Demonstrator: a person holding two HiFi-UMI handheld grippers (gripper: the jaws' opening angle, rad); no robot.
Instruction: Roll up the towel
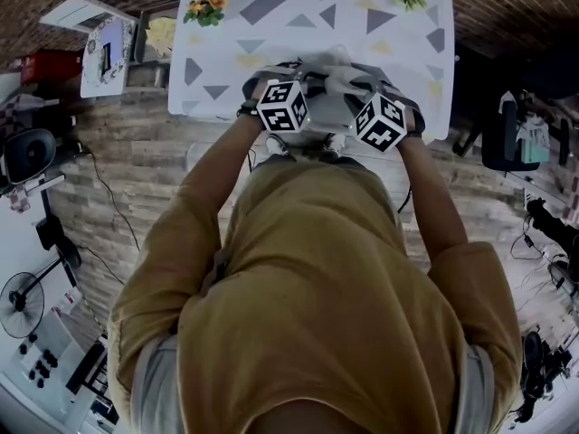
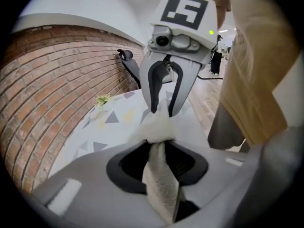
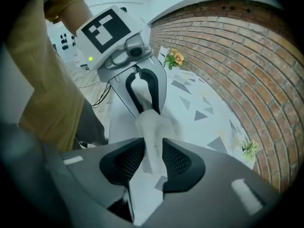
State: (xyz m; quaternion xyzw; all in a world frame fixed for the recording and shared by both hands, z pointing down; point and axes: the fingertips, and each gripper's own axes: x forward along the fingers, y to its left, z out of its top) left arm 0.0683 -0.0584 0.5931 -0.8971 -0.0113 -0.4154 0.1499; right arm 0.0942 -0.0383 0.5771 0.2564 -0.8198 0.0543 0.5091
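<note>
Both grippers are meeting nose to nose at the near edge of the triangle-patterned table [image 1: 226, 52], right in front of the person. The left gripper [image 2: 160, 161] is clamping its jaws on the towel [image 2: 158, 131], with the cloth running straight down between its pads. The right gripper [image 3: 152, 158] is pinching the towel in the same way from the opposite side. The towel is bunching up in a short stretch between the two, over the table's near edge.
</note>
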